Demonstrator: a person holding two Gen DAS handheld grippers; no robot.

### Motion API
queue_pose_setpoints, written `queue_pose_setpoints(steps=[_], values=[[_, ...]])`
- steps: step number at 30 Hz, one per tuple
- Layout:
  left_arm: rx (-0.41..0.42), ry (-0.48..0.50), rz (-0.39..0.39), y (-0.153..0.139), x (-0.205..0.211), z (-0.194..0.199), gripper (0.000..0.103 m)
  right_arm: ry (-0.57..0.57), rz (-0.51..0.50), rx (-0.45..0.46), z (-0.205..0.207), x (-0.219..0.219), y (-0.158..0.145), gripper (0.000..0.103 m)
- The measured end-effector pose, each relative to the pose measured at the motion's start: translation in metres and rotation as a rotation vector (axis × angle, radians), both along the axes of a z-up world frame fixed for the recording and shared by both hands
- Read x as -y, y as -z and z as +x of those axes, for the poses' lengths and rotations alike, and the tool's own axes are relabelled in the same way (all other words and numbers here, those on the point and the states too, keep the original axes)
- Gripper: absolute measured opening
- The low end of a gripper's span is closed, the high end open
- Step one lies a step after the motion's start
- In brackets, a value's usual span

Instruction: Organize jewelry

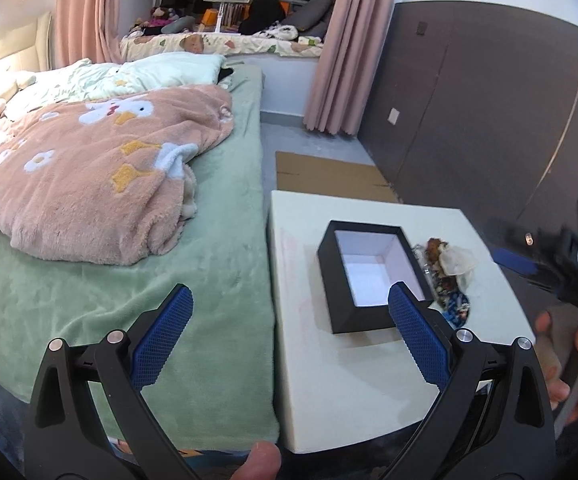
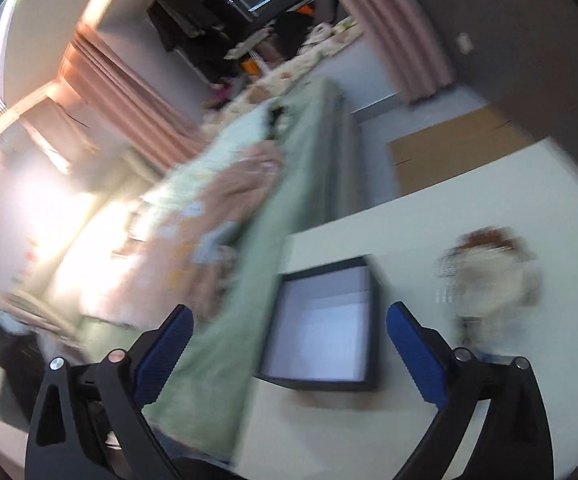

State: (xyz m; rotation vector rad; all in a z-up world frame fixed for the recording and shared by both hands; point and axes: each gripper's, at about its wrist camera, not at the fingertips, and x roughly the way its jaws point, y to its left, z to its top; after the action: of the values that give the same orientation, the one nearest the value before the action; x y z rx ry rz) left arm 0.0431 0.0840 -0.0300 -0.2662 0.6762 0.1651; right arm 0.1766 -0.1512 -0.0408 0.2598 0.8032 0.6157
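Nothing appears sorted yet: the black box [image 1: 373,276] sits bare inside on the white surface [image 1: 321,380], with the jewelry pile [image 1: 447,272] touching its 3 o'clock side. The left gripper [image 1: 291,336] and right gripper [image 2: 289,344] both gape wide, holding nothing.

Soft indoor light, even and fairly bright. The left wrist view is sharp, with warm glare on the headboard [image 1: 5,52] and a faint shadow beside the box [image 1: 373,276]. The right wrist view is smeared with motion blur, its left side blown out. Both bend at the edges.
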Motion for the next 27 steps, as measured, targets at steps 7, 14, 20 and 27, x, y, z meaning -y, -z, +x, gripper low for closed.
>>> queue_pose_setpoints(steps=[7, 14, 20, 27], values=[[0.023, 0.037, 0.054, -0.007, 0.024, -0.002, 0.098, 0.065, -0.2, 0.077, -0.055, 0.048, -0.019, 0.095], [0.026, 0.066, 0.088, -0.008, 0.044, 0.0, 0.098, 0.143, -0.305, 0.114, -0.084, 0.089, -0.004, 0.095], [0.023, 0.088, 0.11, -0.008, 0.056, 0.001, 0.098, 0.159, -0.333, 0.082, -0.081, 0.095, 0.009, 0.095], [0.046, 0.096, 0.129, -0.013, 0.064, -0.006, 0.098, 0.159, -0.359, 0.103, -0.085, 0.09, 0.01, 0.095]])
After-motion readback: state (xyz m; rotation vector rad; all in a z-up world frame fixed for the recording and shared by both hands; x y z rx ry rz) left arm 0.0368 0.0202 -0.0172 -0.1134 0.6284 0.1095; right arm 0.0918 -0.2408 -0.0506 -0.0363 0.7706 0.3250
